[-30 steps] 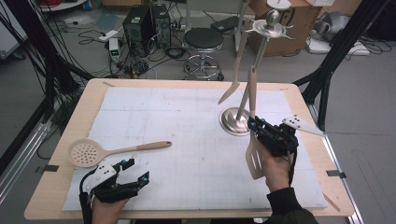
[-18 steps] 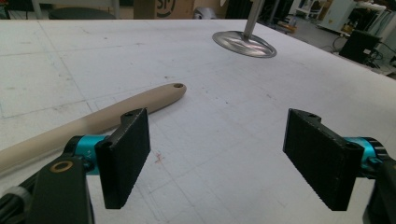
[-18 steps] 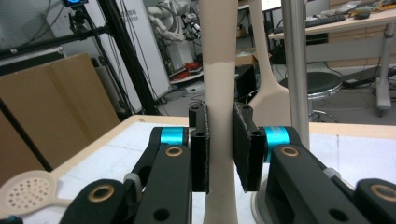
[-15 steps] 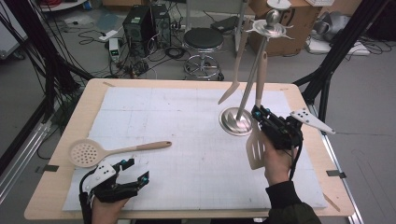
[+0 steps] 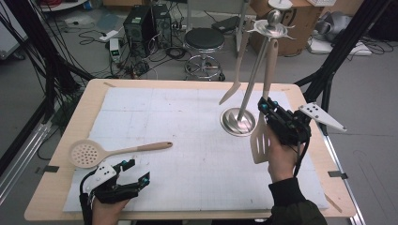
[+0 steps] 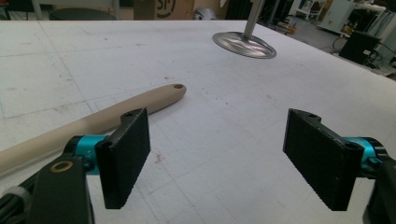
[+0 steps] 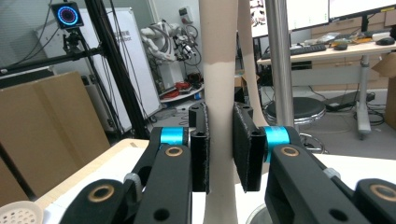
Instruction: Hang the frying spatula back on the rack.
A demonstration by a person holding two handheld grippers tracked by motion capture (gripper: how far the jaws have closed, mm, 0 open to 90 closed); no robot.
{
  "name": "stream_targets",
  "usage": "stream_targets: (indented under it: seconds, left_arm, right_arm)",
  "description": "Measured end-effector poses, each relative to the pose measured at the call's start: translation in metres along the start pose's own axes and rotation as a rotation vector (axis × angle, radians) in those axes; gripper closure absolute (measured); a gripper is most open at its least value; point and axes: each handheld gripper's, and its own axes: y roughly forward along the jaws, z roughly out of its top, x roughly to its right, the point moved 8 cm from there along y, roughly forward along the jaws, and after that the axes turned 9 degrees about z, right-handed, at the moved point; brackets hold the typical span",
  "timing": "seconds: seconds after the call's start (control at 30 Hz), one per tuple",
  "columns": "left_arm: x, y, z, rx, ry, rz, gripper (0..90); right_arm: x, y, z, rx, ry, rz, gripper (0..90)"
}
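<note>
A metal utensil stand [image 5: 238,122] rises from a round base to a hook ring at its top. One beige spatula [image 5: 233,79] hangs from that ring. My right gripper [image 5: 264,110] is shut on the handle of a beige slotted turner [image 5: 260,143] and holds it upright beside the pole, handle end near the ring. In the right gripper view the jaws clamp the turner's handle [image 7: 218,93], with the pole [image 7: 280,70] just to the right. My left gripper [image 5: 141,169] rests open on the mat beside the skimmer spoon [image 5: 84,153]. The skimmer's handle [image 6: 154,100] lies past the left jaw.
A white gridded mat [image 5: 187,122] covers most of the wooden table [image 5: 61,187]. A black frame leg [image 5: 328,79] stands by the far right corner. A stool [image 5: 204,44] and computer gear sit on the floor beyond the table.
My right gripper has lifted the turner higher and a little farther away along the stand's pole. The left gripper and the skimmer have stayed still.
</note>
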Motion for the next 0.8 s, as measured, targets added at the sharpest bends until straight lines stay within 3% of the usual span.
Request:
stream_targets:
  seconds: [0.33,0.5,0.6,0.73,0.8]
  left_arm:
    - [0.0,-0.001,0.0,0.003,-0.005,-0.001,23.6]
    - [-0.001,-0.001,0.0,0.003,-0.006,0.001,23.6]
    - [-0.001,-0.001,0.001,0.006,-0.007,0.001,23.6]
    - [-0.001,-0.002,0.001,0.007,-0.007,0.0,23.6]
    - [-0.002,-0.002,0.001,0.007,-0.009,0.002,23.6]
  right_arm:
    - [-0.002,0.009,0.002,-0.024,-0.003,-0.013,78.4]
    - [0.002,0.015,0.0,-0.064,-0.006,-0.052,78.3]
    - [0.006,0.016,-0.005,-0.099,-0.028,-0.103,78.3]
    - [0.009,0.016,-0.006,-0.105,-0.037,-0.14,78.3]
    - [0.011,0.017,-0.007,-0.106,-0.03,-0.137,78.2]
